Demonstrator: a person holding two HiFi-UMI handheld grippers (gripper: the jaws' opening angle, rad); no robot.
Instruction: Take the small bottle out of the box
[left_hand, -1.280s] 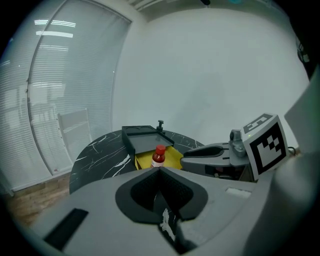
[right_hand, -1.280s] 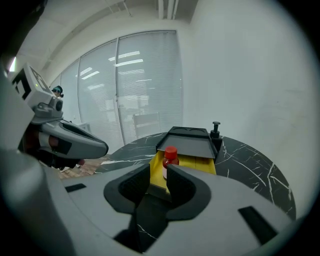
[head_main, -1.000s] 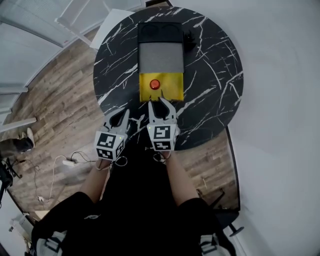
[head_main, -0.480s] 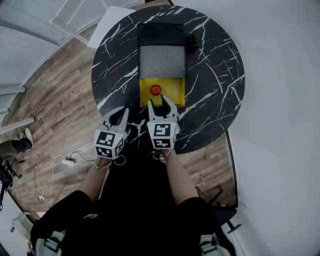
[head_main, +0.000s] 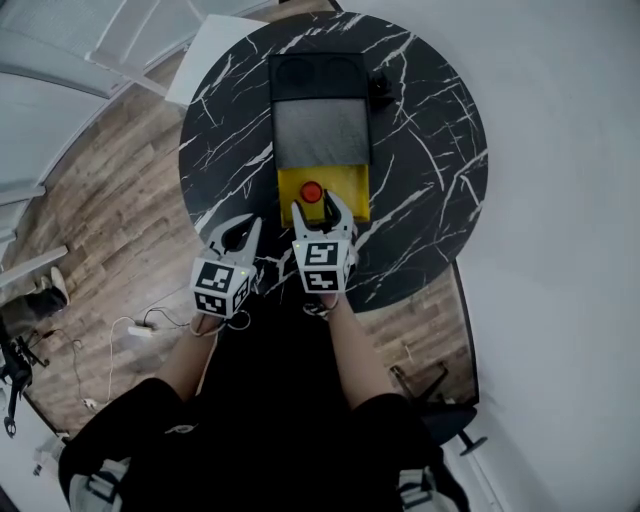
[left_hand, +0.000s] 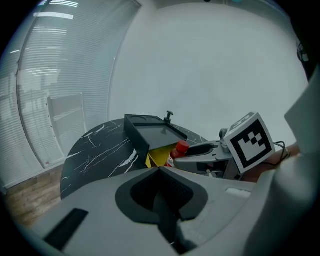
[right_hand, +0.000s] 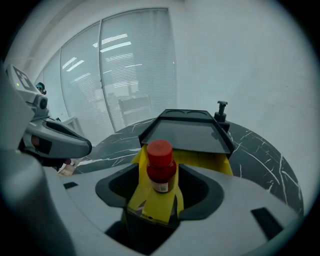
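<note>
A wood-plank floor (head_main: 110, 210) lies under a round black marble-patterned table with white veins (head_main: 430, 150), which fills the upper middle of the head view. On the table sits a long black rectangular box (head_main: 320, 70) with a flat grey panel (head_main: 322, 133) across its middle and an open yellow-lined section (head_main: 352, 195) at the end nearest the person. A small black knobbed object (head_main: 380, 88) stands on the table just beside the box's far right corner. The right gripper (head_main: 320, 206), a grey two-jaw tool with a square-marker cube, reaches into the yellow section; its jaws are opening and stand wide apart on either side of the bottle, with their pads not pressing on it. The left gripper (head_main: 236, 232) hovers at the table's near edge, to the left of the right one and apart from the box, with its jaws together and nothing between them. The small dark bottle with a red cap (right_hand: 160, 167) stands upright on the yellow lining, inside the box.
</note>
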